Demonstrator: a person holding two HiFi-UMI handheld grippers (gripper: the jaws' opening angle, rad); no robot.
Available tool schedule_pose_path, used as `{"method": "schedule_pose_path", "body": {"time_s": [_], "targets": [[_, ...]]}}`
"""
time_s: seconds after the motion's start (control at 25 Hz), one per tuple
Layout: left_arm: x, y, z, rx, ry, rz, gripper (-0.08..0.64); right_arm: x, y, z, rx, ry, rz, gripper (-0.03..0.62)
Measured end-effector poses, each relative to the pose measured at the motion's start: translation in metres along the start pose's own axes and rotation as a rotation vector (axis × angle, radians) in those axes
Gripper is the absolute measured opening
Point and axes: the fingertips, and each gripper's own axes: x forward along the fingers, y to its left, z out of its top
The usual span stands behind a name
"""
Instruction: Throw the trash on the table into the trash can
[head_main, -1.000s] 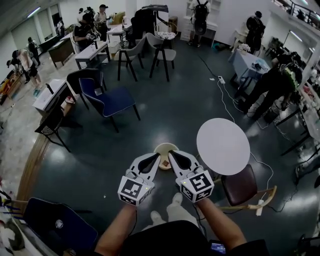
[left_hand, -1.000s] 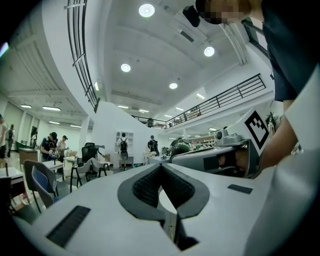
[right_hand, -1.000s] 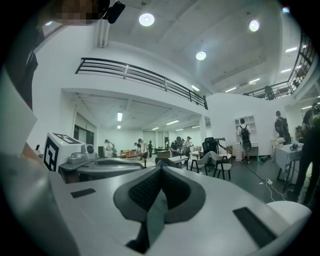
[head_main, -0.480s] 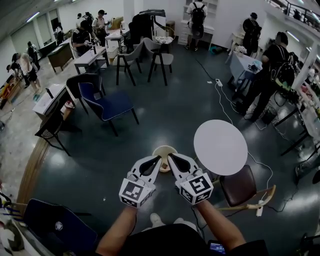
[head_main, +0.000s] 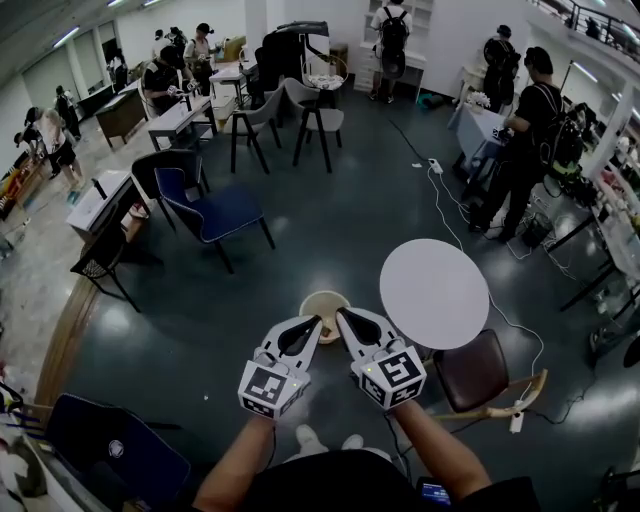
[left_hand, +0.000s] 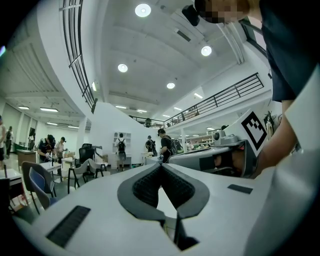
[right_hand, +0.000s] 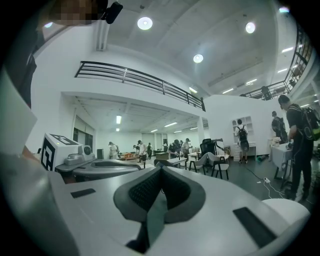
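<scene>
With your left hand-held gripper (head_main: 316, 322) and right hand-held gripper (head_main: 341, 315) both closed on nothing above the trash can (head_main: 314, 298), the round tabletop (head_main: 435, 293) shows no trash, so pinch any leftover scrap, likely light and crumply, gently across its bulk.

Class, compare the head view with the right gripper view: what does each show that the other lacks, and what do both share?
Only the head view shows the trash can on the floor ahead of the grippers, and the brown chair. Only the right gripper view shows the ceiling lights, the balcony railing and the right gripper's pads meeting. Both show the left gripper, the grey chairs and a person with a backpack.
</scene>
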Motion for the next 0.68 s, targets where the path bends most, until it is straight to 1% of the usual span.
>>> {"method": "schedule_pose_path", "body": {"time_s": [0.44, 0.56, 0.68], "targets": [[0.004, -0.02, 0.01, 0.013, -0.008, 0.01, 0.015, -0.021, -0.011, 0.007, -0.004, -0.013, -0.002, 0.018], [0.005, -0.025, 0.011, -0.012, -0.023, 0.007, 0.015, -0.026, -0.014, 0.006, 0.002, -0.014, -0.005, 0.018], [0.006, -0.03, 0.01, -0.018, -0.019, 0.007, 0.015, -0.029, -0.015, 0.006, 0.005, -0.015, -0.005, 0.018]]}}
